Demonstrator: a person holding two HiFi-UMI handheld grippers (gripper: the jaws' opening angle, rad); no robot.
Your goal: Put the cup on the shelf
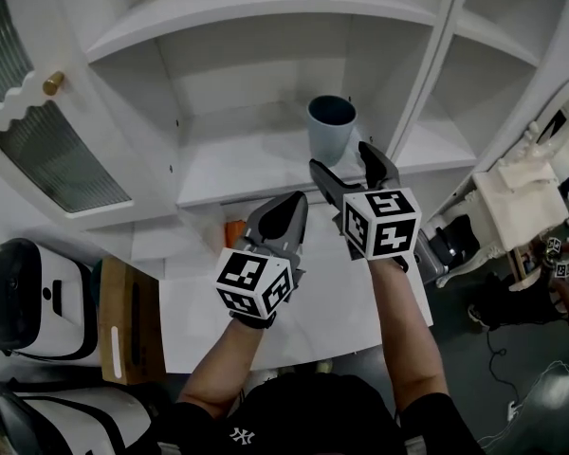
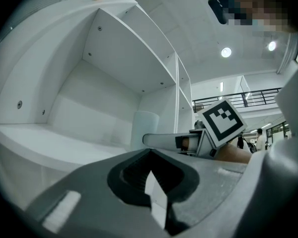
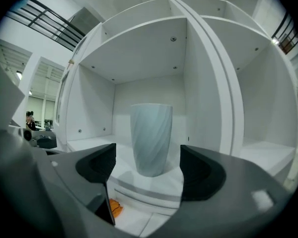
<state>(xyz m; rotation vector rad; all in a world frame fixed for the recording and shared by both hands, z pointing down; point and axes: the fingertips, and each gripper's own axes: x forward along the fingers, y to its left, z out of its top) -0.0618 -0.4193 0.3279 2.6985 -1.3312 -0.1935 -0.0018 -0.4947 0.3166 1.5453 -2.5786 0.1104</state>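
Note:
A pale blue-grey ribbed cup (image 1: 330, 128) stands upright on the white shelf board (image 1: 237, 169), near its right end by the divider. In the right gripper view the cup (image 3: 150, 138) stands just beyond the jaws, free of them. My right gripper (image 1: 354, 167) is open, just in front of the cup, nothing between its fingers. My left gripper (image 1: 283, 218) is shut and empty, lower and to the left, below the shelf edge. In the left gripper view the cup (image 2: 144, 128) shows beyond the right gripper's finger (image 2: 161, 140).
The white shelf unit has a vertical divider (image 1: 427, 64) right of the cup and an open glass-paned door (image 1: 38, 131) at left. A small orange thing (image 1: 233, 233) lies on the lower white surface (image 1: 199, 301). Chairs and bags stand on the floor at right.

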